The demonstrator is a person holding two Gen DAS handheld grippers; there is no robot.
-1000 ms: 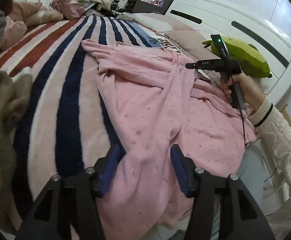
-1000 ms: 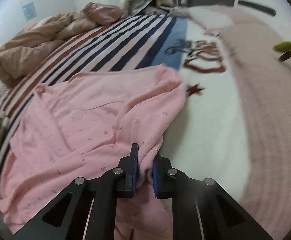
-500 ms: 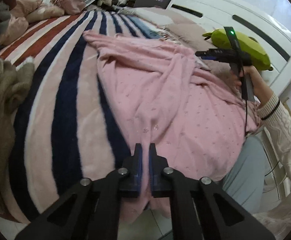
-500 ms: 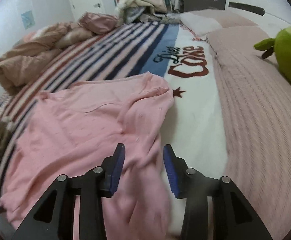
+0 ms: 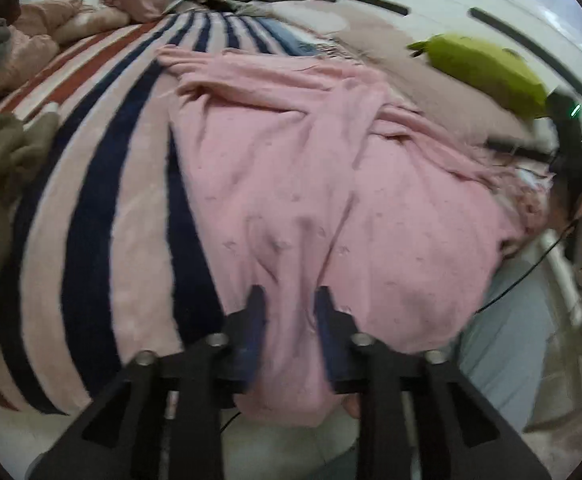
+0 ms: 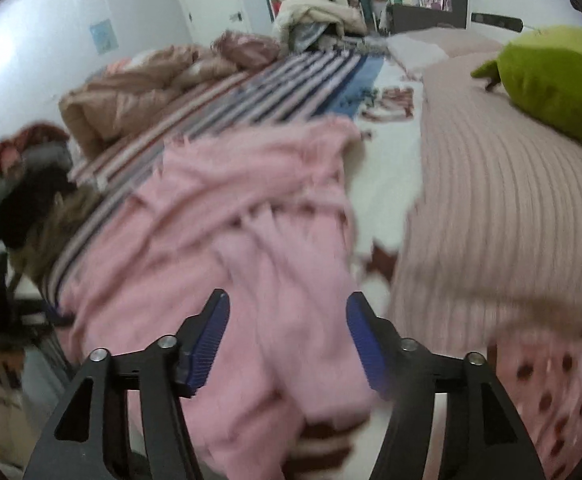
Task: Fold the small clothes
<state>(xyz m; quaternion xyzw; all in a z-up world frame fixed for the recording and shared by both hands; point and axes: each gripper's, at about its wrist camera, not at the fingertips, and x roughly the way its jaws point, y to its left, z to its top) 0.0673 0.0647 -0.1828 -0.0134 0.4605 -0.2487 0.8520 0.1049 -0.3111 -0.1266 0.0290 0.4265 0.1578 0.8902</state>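
Pink knit, soft and thin by its look, is what both tools are dealing with: the pink garment (image 5: pixel 331 184) is lying rumpled across the striped blanket (image 5: pixel 103 208), its near hem spilling over the blanket's front edge. Cloth like this is probably light and limp, with no stiffness to hold a crease, so it is likely to sag and drag wherever it is not supported. A pinch on a hem corner or a seam, where the layers are thicker, looks like the surest hold; the open middle would only bunch.

At that near hem the left gripper (image 5: pixel 289 312) is straddling a hanging fold, its blue fingers (image 5: pixel 256 316) standing apart on either side of the cloth and not pressing it. The right gripper (image 6: pixel 287 332) is hovering over the garment's other side, fingers spread wide and holding nothing. Beyond the garment, a green plush toy (image 6: pixel 559 80) is resting on the ribbed beige cover (image 6: pixel 503 208).

Red and dark lettering is showing on the white part of the blanket beyond the garment's far corner, but motion blur is making it unreadable. No label is visible on the garment.
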